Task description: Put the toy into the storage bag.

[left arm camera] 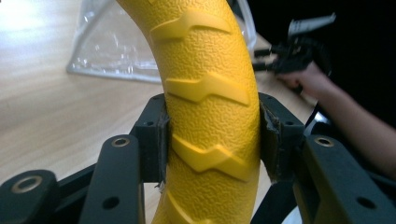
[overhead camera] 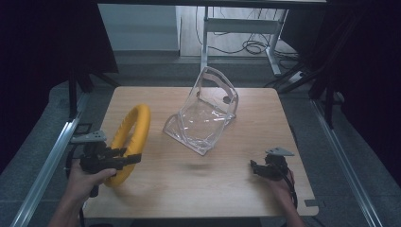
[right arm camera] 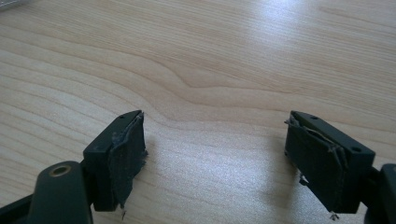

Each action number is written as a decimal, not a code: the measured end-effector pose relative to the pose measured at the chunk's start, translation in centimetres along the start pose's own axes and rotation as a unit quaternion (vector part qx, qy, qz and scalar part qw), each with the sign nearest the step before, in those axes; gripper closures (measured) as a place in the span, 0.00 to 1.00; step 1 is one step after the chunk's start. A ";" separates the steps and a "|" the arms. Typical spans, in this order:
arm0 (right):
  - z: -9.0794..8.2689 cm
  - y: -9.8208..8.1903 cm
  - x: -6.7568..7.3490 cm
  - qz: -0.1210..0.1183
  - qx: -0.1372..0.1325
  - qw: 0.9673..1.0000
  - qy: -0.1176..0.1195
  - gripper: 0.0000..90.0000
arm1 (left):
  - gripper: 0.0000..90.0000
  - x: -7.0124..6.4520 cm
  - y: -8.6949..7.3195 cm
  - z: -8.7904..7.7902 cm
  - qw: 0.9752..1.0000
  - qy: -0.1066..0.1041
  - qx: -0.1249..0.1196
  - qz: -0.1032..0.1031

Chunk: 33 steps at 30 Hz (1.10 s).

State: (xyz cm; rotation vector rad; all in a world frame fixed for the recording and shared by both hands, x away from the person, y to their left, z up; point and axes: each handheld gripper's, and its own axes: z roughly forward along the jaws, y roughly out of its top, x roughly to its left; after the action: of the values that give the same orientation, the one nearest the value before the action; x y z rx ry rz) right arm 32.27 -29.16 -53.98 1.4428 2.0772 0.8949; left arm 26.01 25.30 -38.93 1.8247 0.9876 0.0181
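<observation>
We held our left gripper (overhead camera: 120, 158) clamped on one yellow ring (overhead camera: 128, 142), its pads (left arm camera: 159, 144) pressing both sides of the textured rim. The ring stood tilted on edge near the table's (overhead camera: 198, 189) nine o'clock edge, rising from the jaws toward twelve o'clock. Our right gripper (overhead camera: 257, 169) sat at about four o'clock with its jaws wide apart over bare wood, nothing between them. One clear plastic pouch (overhead camera: 203, 116) stood open toward twelve o'clock, just beside the ring's top and well apart from the right gripper. Between both grippers lay open tabletop, giving us free room toward the six o'clock edge.
</observation>
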 end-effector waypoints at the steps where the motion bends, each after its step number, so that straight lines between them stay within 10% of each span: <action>1: 0.0 0.0 0.0 0.000 0.000 1.000 0.000 0.23 | 0.57 0.0 0.0 0.0 1.000 0.000 0.000 0.000; 20: 0.0 0.0 -0.1 0.001 -0.001 1.000 -0.002 0.23 | 0.57 -0.3 1.9 -0.5 0.992 -0.046 -0.113 -0.026; 33: 0.0 0.0 -0.1 0.001 0.000 1.000 -0.003 0.23 | 0.56 -3.1 4.3 2.6 0.976 -0.051 -0.210 -0.027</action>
State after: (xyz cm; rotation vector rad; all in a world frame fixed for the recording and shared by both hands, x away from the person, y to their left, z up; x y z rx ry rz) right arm 32.33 -29.24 -53.96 1.4457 2.0724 0.8891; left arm 27.70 20.74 -35.53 1.3964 0.8842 0.0921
